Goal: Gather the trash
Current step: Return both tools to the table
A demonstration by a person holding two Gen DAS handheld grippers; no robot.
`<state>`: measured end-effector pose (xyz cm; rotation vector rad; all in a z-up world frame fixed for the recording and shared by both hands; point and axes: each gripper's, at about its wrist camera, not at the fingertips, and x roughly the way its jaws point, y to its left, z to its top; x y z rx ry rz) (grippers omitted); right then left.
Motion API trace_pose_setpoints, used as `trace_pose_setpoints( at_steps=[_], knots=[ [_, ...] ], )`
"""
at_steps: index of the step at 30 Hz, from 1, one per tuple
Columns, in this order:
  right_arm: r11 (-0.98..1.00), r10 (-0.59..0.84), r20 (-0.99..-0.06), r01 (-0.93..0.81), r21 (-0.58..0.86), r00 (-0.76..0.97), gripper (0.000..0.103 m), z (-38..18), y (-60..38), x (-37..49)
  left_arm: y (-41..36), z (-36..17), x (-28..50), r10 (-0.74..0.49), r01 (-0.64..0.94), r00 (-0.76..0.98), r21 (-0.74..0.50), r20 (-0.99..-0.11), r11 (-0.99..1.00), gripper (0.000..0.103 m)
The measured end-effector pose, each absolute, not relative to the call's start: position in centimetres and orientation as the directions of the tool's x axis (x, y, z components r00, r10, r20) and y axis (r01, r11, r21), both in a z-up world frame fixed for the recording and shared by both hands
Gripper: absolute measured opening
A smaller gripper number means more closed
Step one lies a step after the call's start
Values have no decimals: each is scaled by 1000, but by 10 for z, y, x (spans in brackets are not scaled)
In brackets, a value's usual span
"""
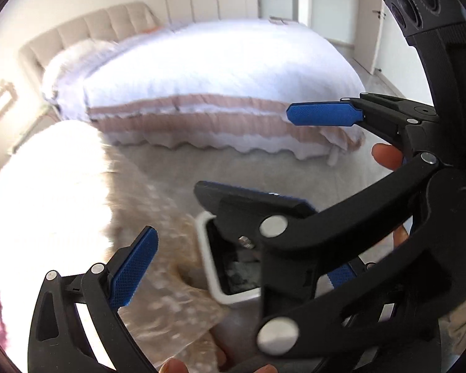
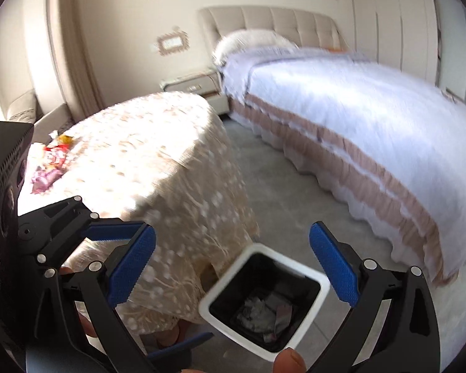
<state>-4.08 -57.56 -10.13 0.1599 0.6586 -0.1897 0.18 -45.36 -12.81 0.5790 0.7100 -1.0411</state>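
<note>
Left gripper (image 1: 230, 267) jaws spread wide, nothing between; only its left pad (image 1: 133, 269) is clear. Right gripper (image 1: 258, 152) crosses in front, also wide and empty, partly covering white-rimmed trash bin (image 1: 206, 267). Blurred bed (image 1: 220, 71) behind, tablecloth (image 1: 164, 264) at left.

Round table (image 2: 158, 143) under my view, draped in a beige patterned cloth: bright wrappers (image 2: 51, 161) lie in a loose cluster at its left edge. Grey floor (image 2: 282, 192): I note a white-rimmed black bin (image 2: 265, 303) beside the table, crumpled paper inside.
</note>
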Motion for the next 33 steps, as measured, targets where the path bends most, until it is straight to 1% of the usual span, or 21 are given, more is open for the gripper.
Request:
trace_pose_setpoints(
  at_steps=[4,12,14,18,24,33],
  knots=[
    [986,-102,-567,160,53,817,99,-80,-546,-34,-417,-112,9,-554,869,422,144,-718,474,98],
    [1000,-8,-446,-2,-21,895,99,-49,-472,-11,-328,-83,39,-513,747,560,128,-651,653,98],
    [999,16,-433,-36,-38,901,99,-46,-454,-3,-305,-75,43,-499,712,597,129,-628,690,98],
    [993,82,-453,-113,-41,888,99,-42,-420,16,-256,-63,50,-450,635,669,140,-591,760,98],
    [978,162,-469,-206,-44,868,99,-38,-371,40,-194,-53,77,-346,500,746,135,-570,856,98],
    [950,251,-495,-309,-38,832,99,-40,-302,87,-105,-50,115,-142,276,821,167,-553,946,98]
  ],
)
